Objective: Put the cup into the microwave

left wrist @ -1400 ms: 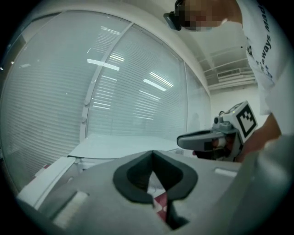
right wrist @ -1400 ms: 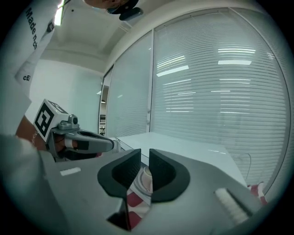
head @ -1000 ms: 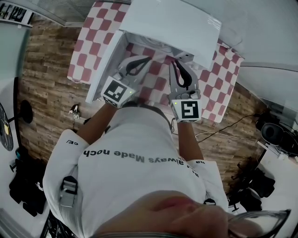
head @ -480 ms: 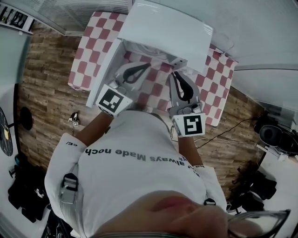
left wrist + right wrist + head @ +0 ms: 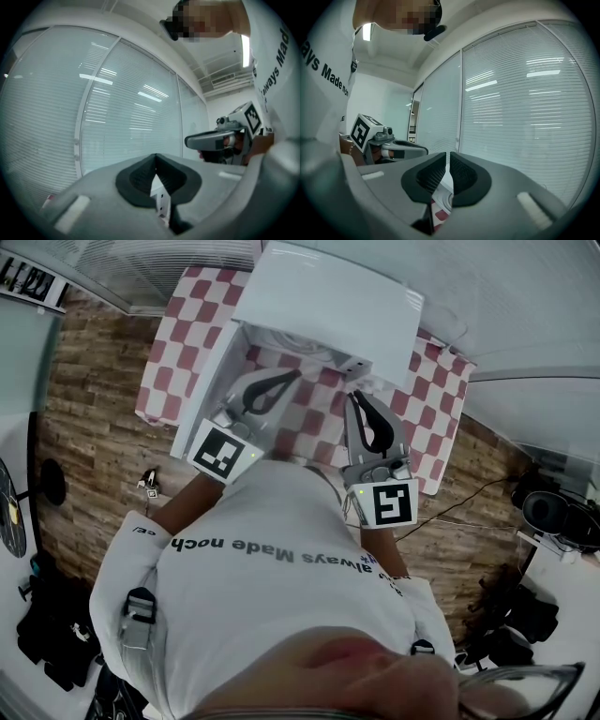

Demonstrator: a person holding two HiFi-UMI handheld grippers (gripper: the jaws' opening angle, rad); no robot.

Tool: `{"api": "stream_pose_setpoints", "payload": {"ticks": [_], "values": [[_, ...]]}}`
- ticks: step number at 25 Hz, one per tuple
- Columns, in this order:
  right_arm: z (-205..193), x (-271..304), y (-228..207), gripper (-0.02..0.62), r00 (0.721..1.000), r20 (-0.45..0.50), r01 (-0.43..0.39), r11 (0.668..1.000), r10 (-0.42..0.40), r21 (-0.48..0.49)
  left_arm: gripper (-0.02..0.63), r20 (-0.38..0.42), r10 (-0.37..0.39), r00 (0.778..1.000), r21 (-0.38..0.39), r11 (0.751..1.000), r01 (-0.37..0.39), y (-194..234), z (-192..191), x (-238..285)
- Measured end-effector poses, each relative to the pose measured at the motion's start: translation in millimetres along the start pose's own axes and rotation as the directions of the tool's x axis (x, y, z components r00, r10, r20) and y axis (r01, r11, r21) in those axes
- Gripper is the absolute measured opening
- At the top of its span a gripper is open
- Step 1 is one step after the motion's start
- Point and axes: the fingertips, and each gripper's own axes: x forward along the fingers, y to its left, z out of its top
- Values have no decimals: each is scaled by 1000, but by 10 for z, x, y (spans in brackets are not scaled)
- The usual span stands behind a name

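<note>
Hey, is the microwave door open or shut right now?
Open. In the head view the microwave has its door swung out to the left of the view, which leaves the white cavity exposed.

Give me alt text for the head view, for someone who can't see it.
From above, a person in a white shirt holds the left gripper and right gripper, both empty, before a white microwave whose door stands open. It sits on a red-and-white checked tablecloth over a wood-plank floor.

White microwave (image 5: 328,296) on red-checkered table (image 5: 173,343), door open
</note>
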Motion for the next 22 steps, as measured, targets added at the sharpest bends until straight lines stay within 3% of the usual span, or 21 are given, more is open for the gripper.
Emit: {"api": "stream_pose_setpoints", "payload": {"ticks": [14,22], "values": [[42,-12,-137,25,999,18,46,999,-46,7,5,-8,46,999,-1,999,-46,118,-16,-41],[-16,-30,-103,23,999,-4,31,999,-31,-31,4,-12,51,999,4,999,-51,132,-40,-63]]}}
